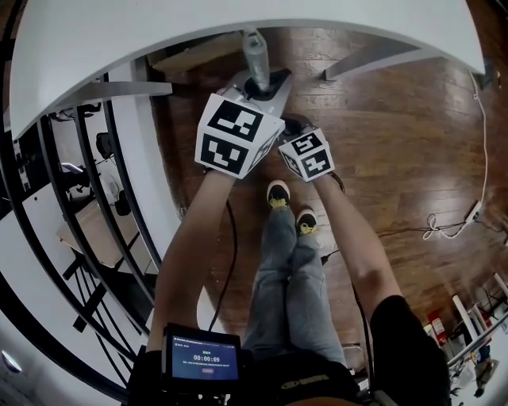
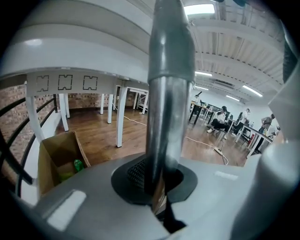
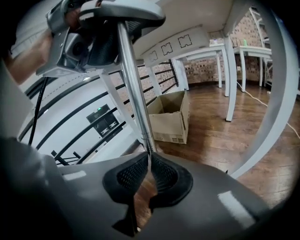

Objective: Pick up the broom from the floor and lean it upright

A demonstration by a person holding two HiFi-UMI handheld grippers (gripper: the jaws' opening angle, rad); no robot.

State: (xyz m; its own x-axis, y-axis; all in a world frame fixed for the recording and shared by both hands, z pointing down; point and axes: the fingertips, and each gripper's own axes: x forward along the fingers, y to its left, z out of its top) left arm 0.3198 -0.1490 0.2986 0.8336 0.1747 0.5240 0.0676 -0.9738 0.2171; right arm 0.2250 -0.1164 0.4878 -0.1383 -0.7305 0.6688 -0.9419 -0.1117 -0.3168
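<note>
The broom's grey metal handle [image 1: 255, 55] stands nearly upright in front of me, with both grippers on it. My left gripper [image 1: 266, 83] is the upper one, and its pads are shut on the thick sleeve of the handle [image 2: 166, 93], which fills the middle of the left gripper view. My right gripper [image 1: 295, 125] sits just below it. In the right gripper view its pads [image 3: 161, 173] pinch the thin part of the handle [image 3: 133, 89], which rises to the left gripper [image 3: 101, 33]. The broom head is hidden.
A white curved table [image 1: 238, 24] lies right ahead, with a black railing [image 1: 71, 198] at the left. An open cardboard box [image 3: 171, 117] stands on the wood floor by the white table legs [image 2: 121, 117]. A cable [image 1: 444, 226] trails at the right. My shoes [image 1: 278, 194] are below the grippers.
</note>
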